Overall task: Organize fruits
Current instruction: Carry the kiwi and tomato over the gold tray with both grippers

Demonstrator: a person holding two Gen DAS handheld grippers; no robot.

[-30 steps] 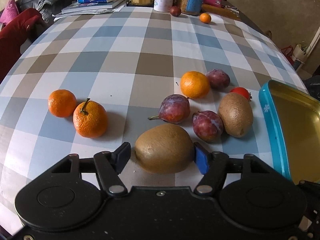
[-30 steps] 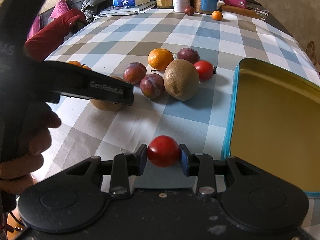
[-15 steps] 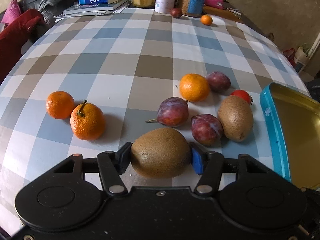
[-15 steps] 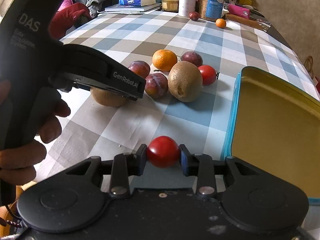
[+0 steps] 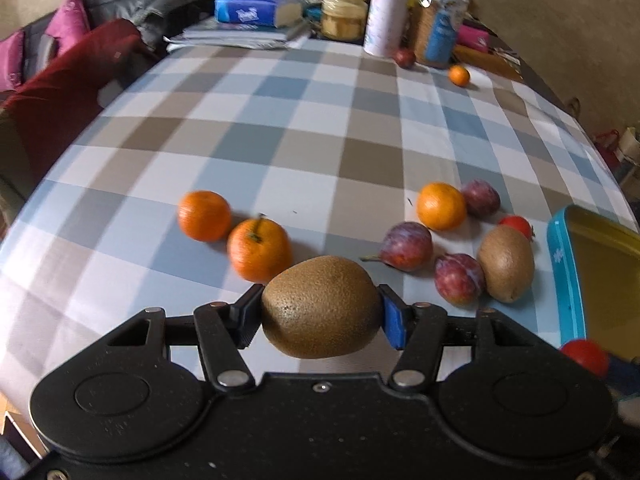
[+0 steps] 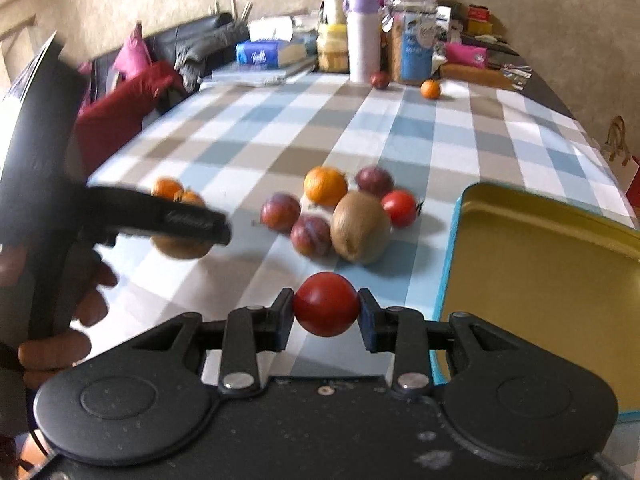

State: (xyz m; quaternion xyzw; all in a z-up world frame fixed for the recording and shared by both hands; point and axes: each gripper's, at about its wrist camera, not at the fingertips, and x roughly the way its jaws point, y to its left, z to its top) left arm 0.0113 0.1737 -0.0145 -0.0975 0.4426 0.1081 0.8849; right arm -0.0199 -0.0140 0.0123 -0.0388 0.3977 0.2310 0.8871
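Observation:
My left gripper is shut on a brown kiwi and holds it above the checked tablecloth. My right gripper is shut on a red tomato, lifted just left of the blue tin tray with a gold inside. The left gripper with its kiwi also shows at the left of the right wrist view. On the cloth lie a second kiwi, three plums, a mandarin, another tomato, and two mandarins further left.
At the table's far end stand a tissue box, a jar, a white bottle, books, plus a lone plum and small mandarin. A sofa with red and pink cushions is to the left.
Both grippers have risen off the table with their fruit. The kiwi left the cloth in the left gripper, and the right gripper lifted the tomato near the tray.

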